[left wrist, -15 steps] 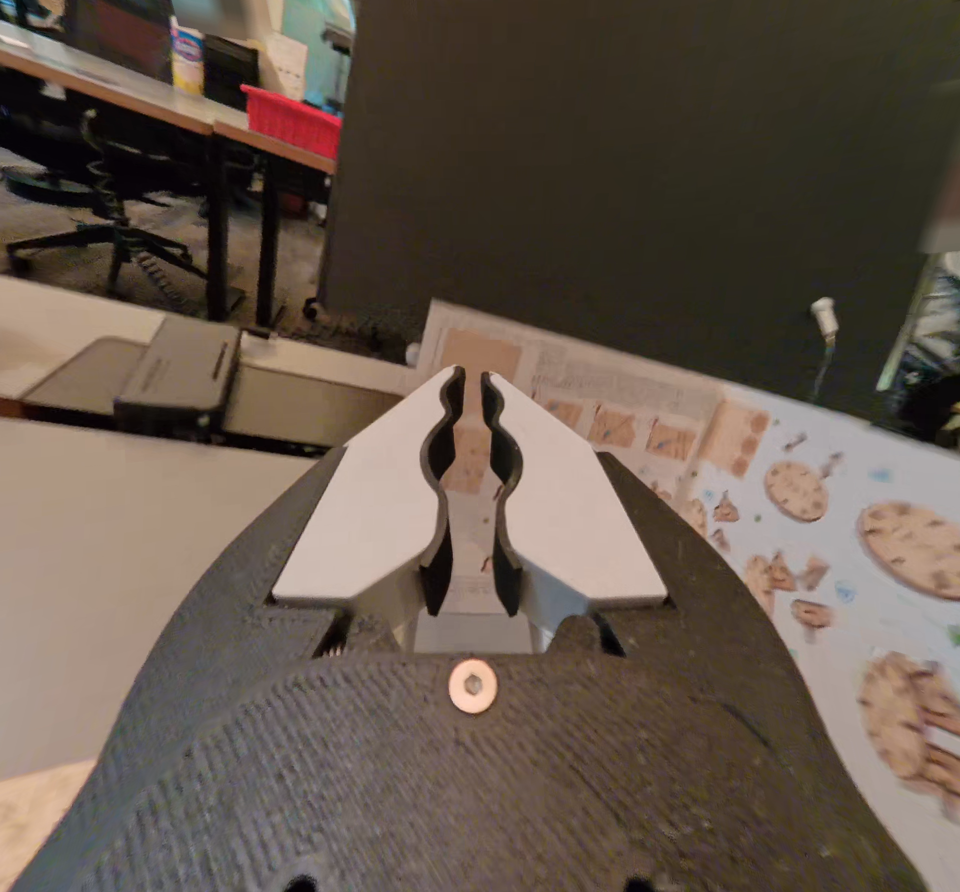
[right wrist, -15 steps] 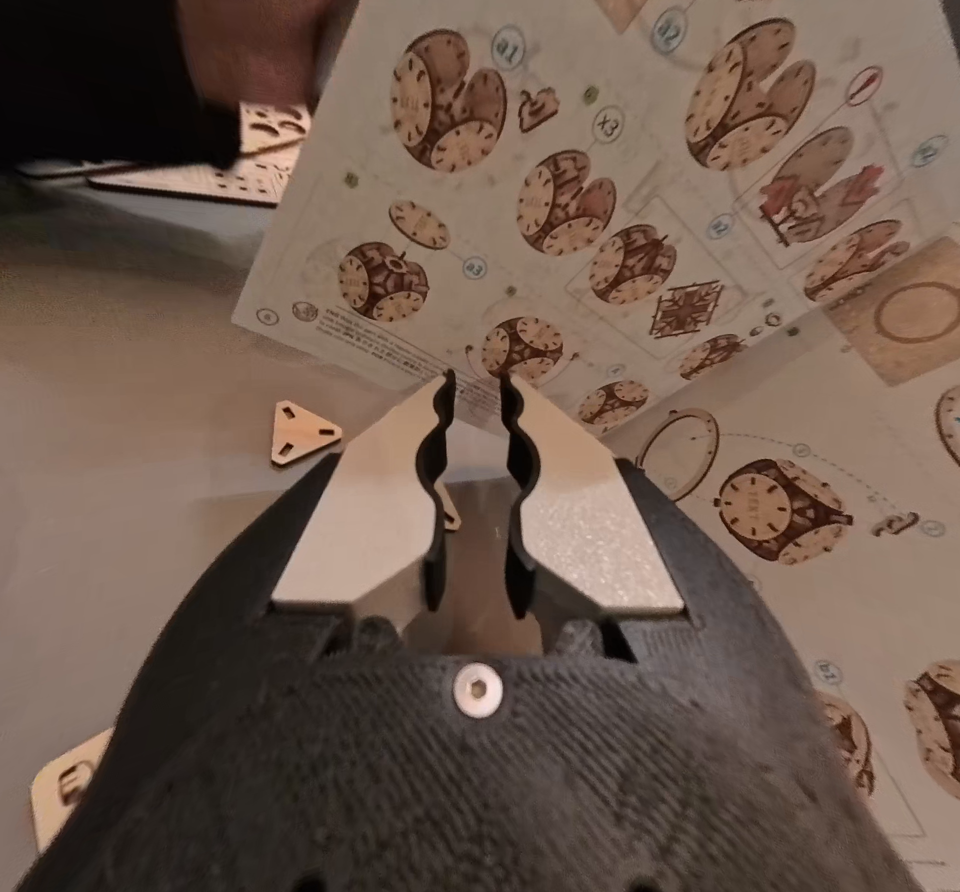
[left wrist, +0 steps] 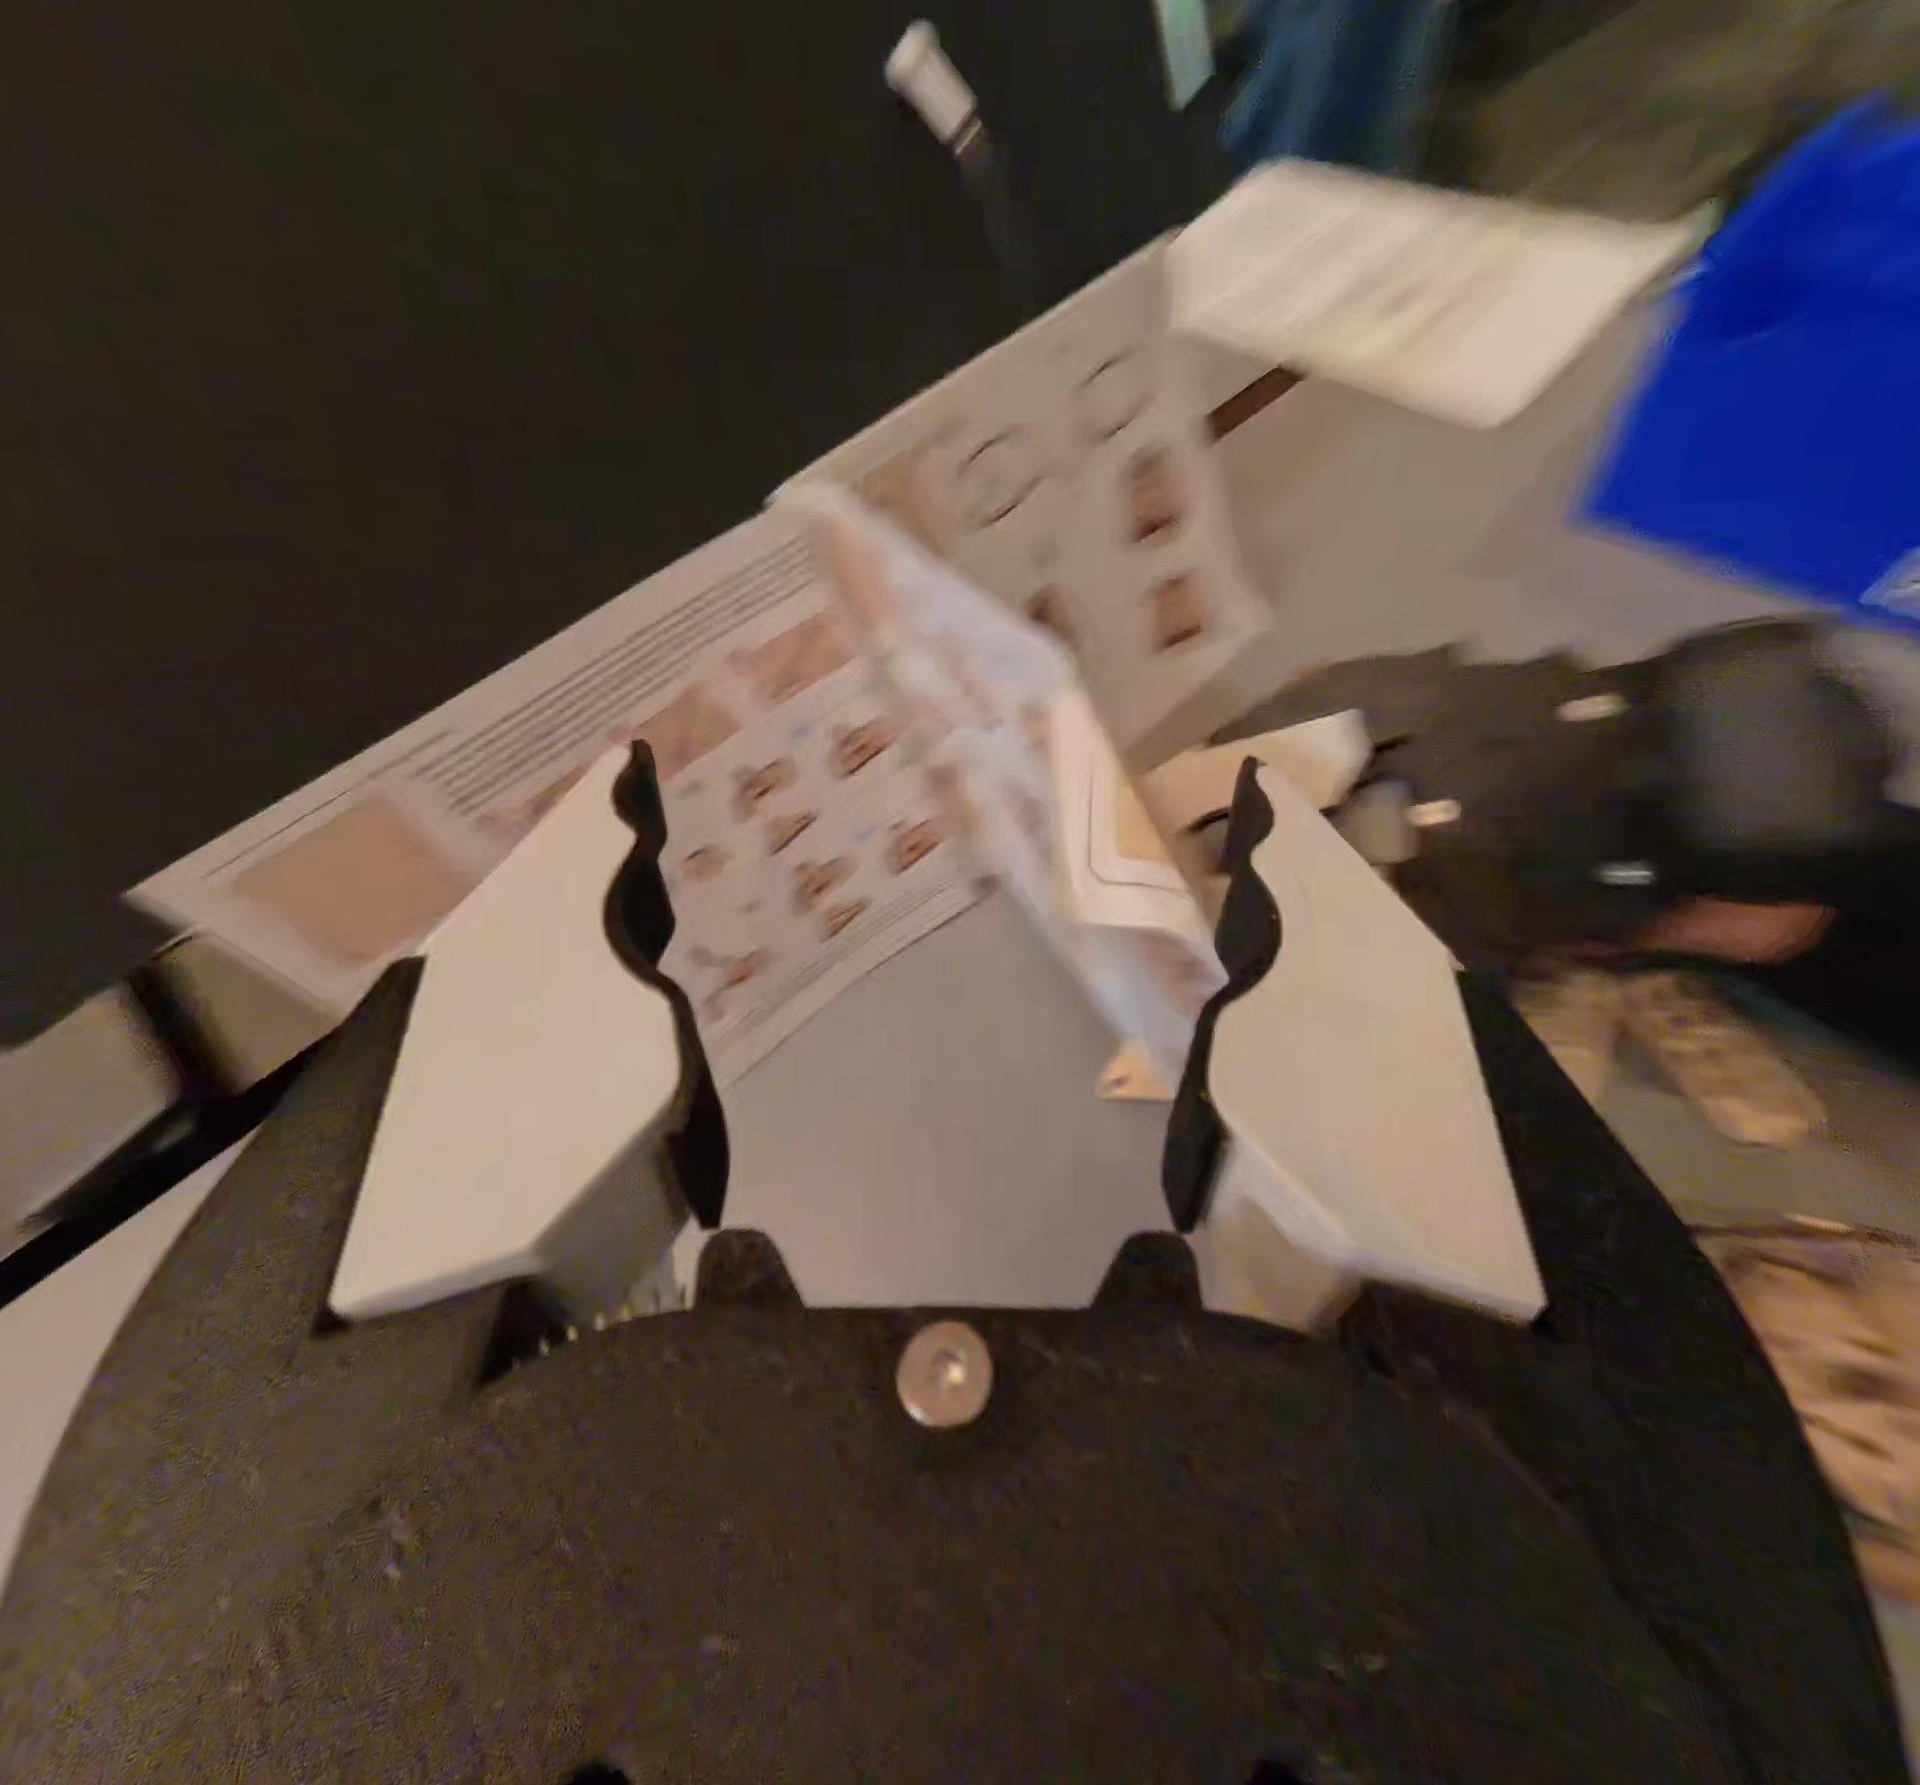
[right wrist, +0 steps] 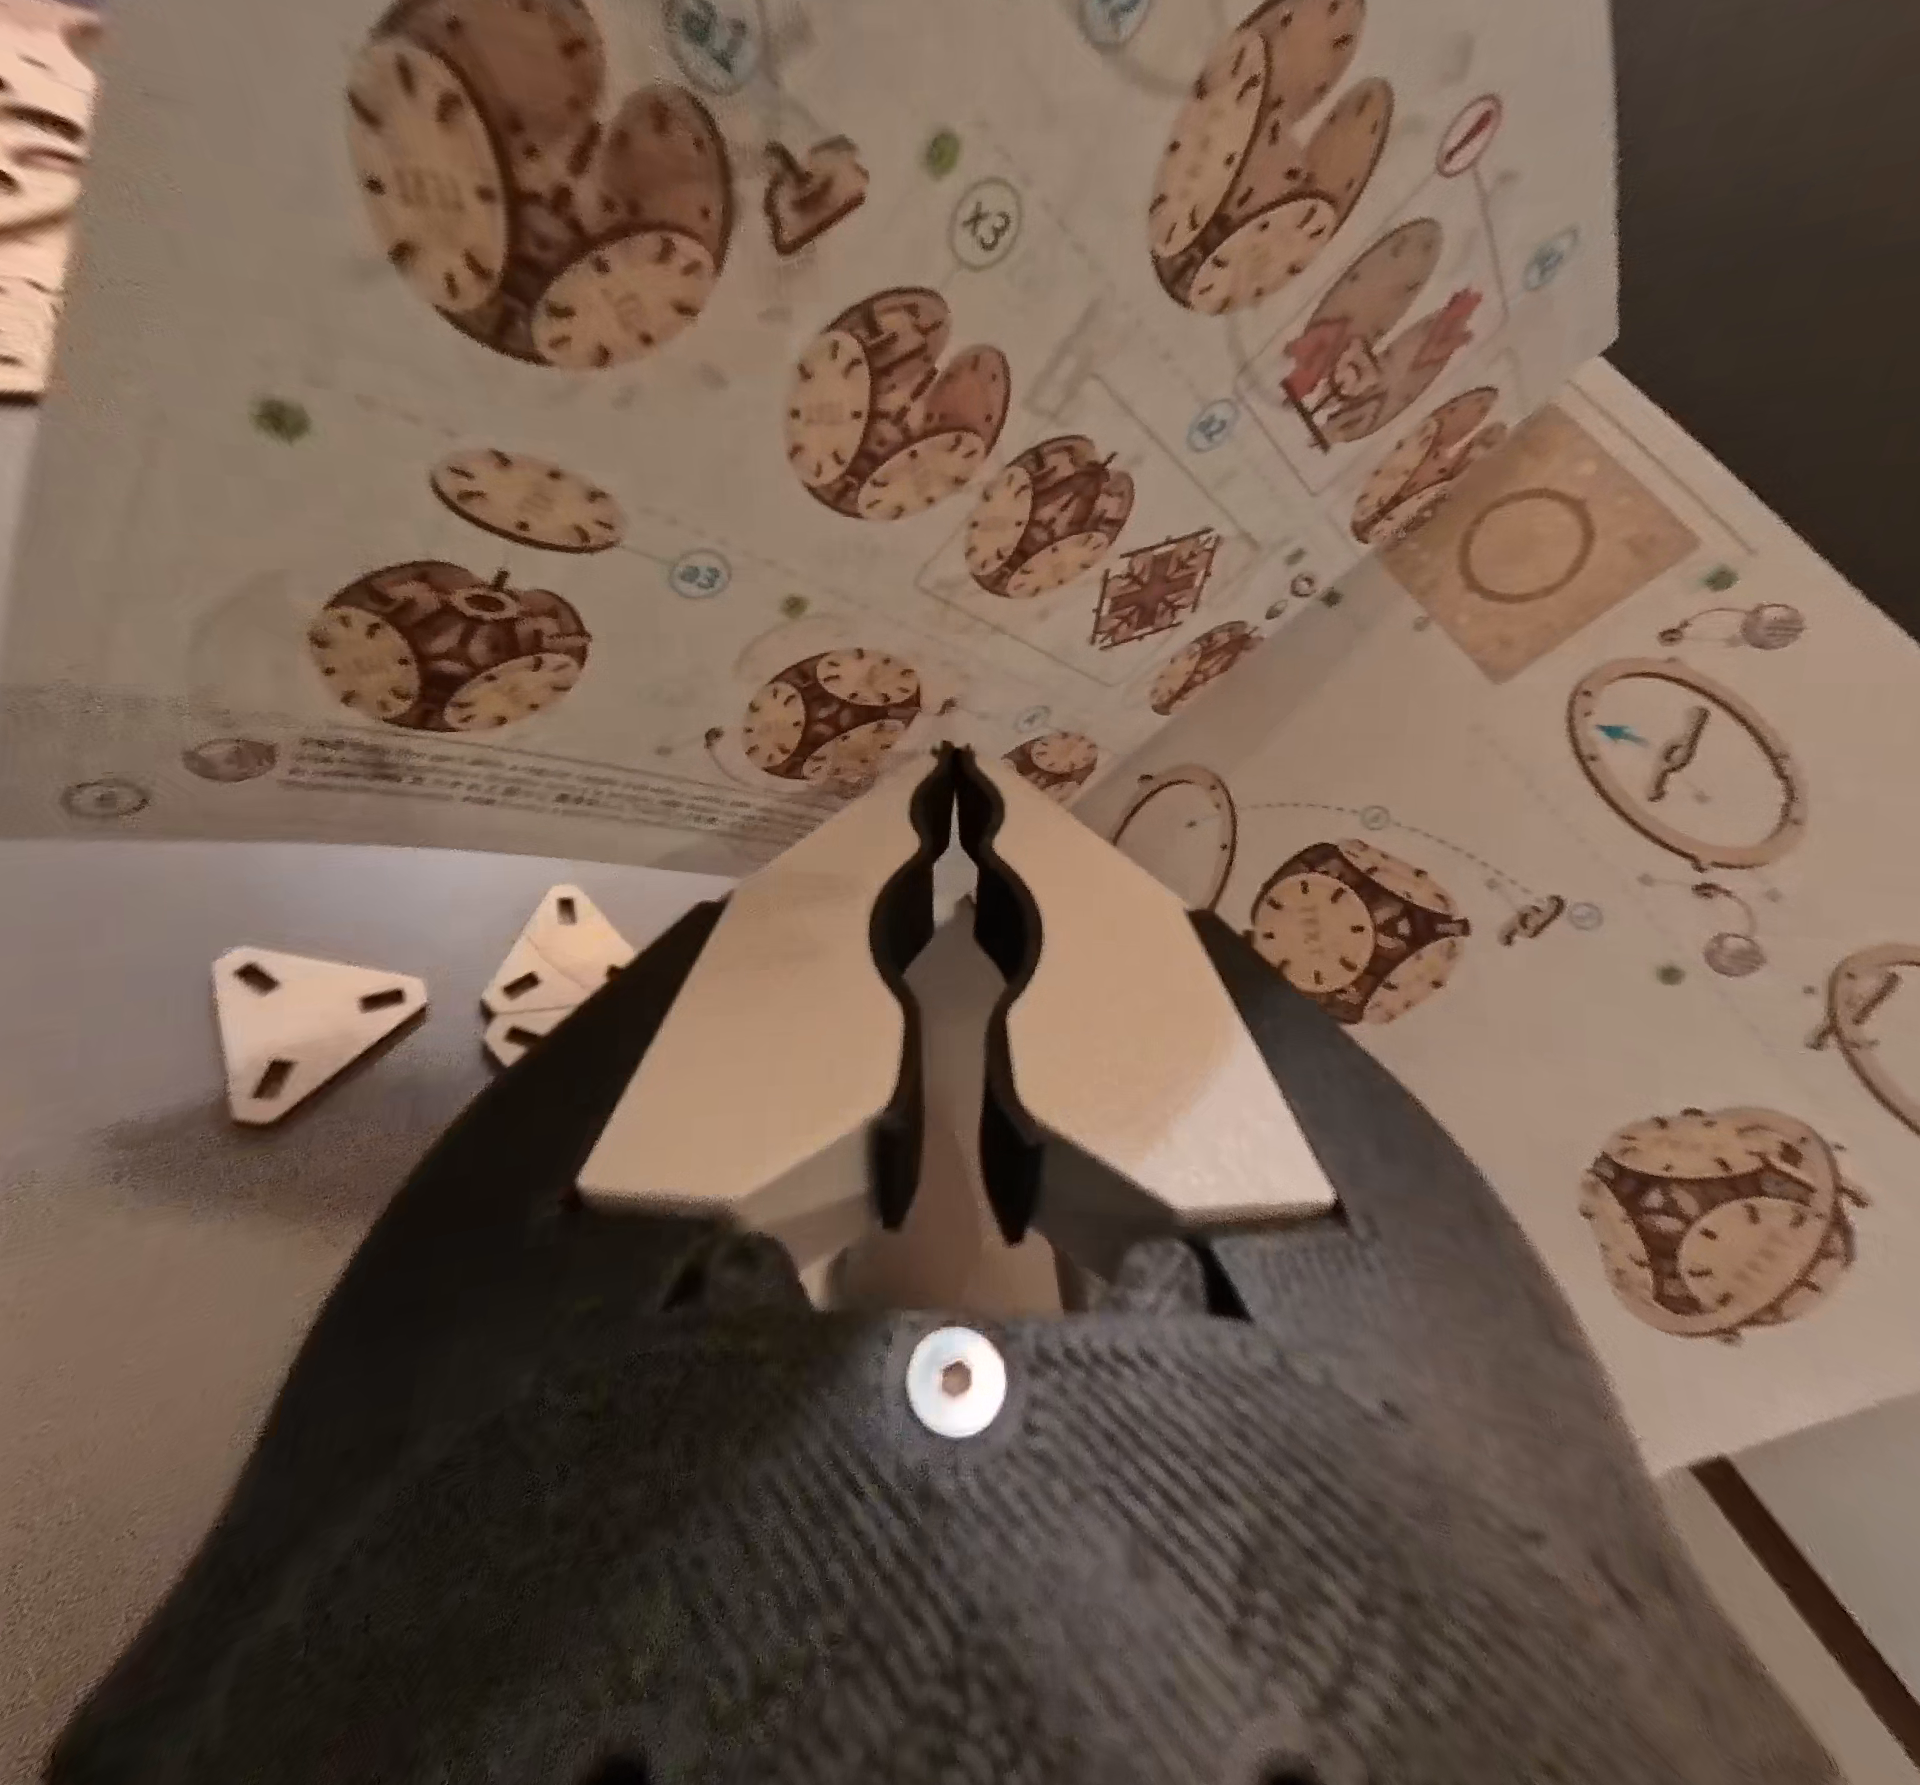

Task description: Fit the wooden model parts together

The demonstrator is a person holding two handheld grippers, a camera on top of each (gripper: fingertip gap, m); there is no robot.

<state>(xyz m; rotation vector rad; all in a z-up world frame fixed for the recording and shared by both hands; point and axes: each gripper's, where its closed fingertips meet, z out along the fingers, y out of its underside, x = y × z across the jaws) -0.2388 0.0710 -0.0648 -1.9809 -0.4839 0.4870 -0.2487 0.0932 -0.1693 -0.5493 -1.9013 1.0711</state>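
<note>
We are seeing the right gripper (right wrist: 954, 759) pinching the lifted printed instruction sheet (right wrist: 831, 385) at frame centre; the left gripper (left wrist: 940, 779) is gaping wide, holding nothing.

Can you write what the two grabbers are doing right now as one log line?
left gripper: jaws wide open, nothing between | right gripper: jaws shut at lifted instruction sheet edge | wooden triangle on table

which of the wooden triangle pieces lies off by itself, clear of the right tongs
The far-left triangle piece, lying flat and fully visible on the table. The other triangle pieces overlap each other and are partly hidden behind the right tongs.
</note>
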